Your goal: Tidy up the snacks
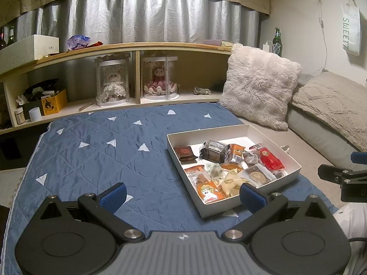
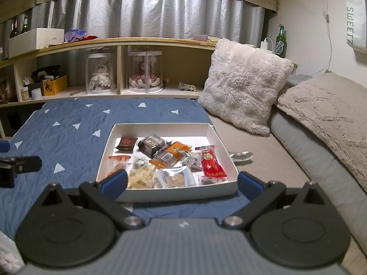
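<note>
White cardboard tray [image 2: 226, 155] holds all visible snack packets [image 2: 212, 162]; left gripper [image 1: 183, 197] and right gripper [image 2: 182, 182] hover wide-jawed, empty: sorting finished or pending.

paper bag [image 2: 356, 16] cut off at edge, wrapper print unreadable

The left gripper [image 1: 182, 193] and the right gripper [image 2: 182, 181] look alike: a grey ribbed body with a small white mark at its front edge, flanked by two round black housings. Black link arms run forward from silver pivot screws to blue pads [image 1: 114, 196] at the fingertips, with smaller silver screws just behind each pad.
</note>
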Demonstrator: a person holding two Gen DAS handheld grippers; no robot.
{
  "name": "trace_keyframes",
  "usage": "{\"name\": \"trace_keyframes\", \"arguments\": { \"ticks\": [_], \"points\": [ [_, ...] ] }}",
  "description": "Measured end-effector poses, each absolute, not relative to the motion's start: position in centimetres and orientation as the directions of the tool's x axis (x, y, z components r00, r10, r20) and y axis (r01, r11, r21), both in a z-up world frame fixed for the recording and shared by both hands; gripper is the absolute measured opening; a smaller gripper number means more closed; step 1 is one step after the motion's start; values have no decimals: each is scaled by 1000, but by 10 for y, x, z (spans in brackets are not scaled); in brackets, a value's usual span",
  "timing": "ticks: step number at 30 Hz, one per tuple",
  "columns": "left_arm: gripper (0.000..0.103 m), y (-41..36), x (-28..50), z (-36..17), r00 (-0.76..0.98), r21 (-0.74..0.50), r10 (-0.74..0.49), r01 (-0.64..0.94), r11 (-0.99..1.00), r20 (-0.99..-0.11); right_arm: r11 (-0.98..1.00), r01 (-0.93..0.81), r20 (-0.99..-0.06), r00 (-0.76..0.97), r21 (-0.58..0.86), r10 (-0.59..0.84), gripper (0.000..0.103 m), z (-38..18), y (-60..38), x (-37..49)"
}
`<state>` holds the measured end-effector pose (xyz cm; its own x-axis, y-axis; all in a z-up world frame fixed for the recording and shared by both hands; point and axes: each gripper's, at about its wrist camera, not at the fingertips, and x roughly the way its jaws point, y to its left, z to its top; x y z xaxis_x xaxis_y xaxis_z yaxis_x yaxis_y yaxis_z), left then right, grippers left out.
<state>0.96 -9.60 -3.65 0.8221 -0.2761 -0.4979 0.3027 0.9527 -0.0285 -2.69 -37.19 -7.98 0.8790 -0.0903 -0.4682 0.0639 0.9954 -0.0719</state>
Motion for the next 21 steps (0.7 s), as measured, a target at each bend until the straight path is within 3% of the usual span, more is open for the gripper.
{"name": "trace_keyframes", "arguments": {
  "ticks": [21],
  "points": [
    [103,-95,9,-36,823,-28,-275,302,953,-498,995,67,-468,879,-72,-93,102,-80,-369,-28]
  ]
}}
